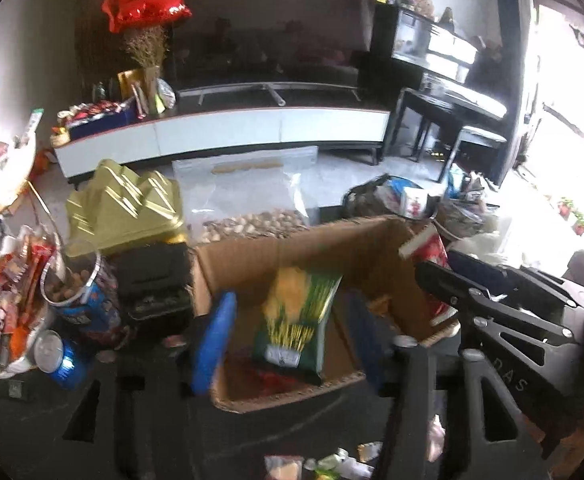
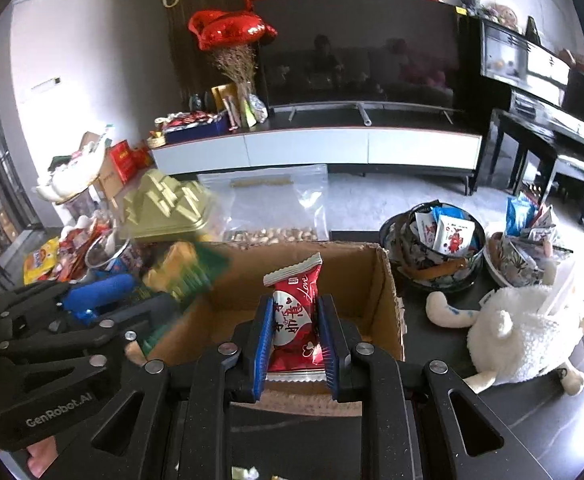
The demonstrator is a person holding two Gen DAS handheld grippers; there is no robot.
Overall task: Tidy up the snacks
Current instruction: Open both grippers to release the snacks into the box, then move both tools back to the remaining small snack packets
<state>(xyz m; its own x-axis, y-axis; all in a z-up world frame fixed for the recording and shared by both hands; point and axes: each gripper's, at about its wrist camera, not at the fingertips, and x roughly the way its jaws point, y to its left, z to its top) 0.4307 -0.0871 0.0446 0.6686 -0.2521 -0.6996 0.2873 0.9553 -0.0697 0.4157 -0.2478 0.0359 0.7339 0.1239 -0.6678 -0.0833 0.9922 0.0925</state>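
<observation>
R gripper (image 2: 296, 330) pinches red snack packet (image 2: 296, 312) over cardboard box (image 2: 375, 280); L gripper (image 1: 288, 320), fingers spread, green packet (image 1: 295, 312) loose between.

A dark, glossy low table (image 2: 443, 320) crowded with snacks around an open box.

At its centre stands a brown cardboard box (image 2: 375, 280). At twelve o'clock leans a clear zip bag of nuts (image 2: 276, 208); at ten, a gold ridged tin (image 2: 164, 208); at nine, a heap of bright wrappers (image 1: 8, 304) beside a blue drink can (image 1: 58, 358); at two, a dark floral bowl of sachets (image 2: 435, 256); at three, a white plush lamb (image 2: 523, 332).
</observation>
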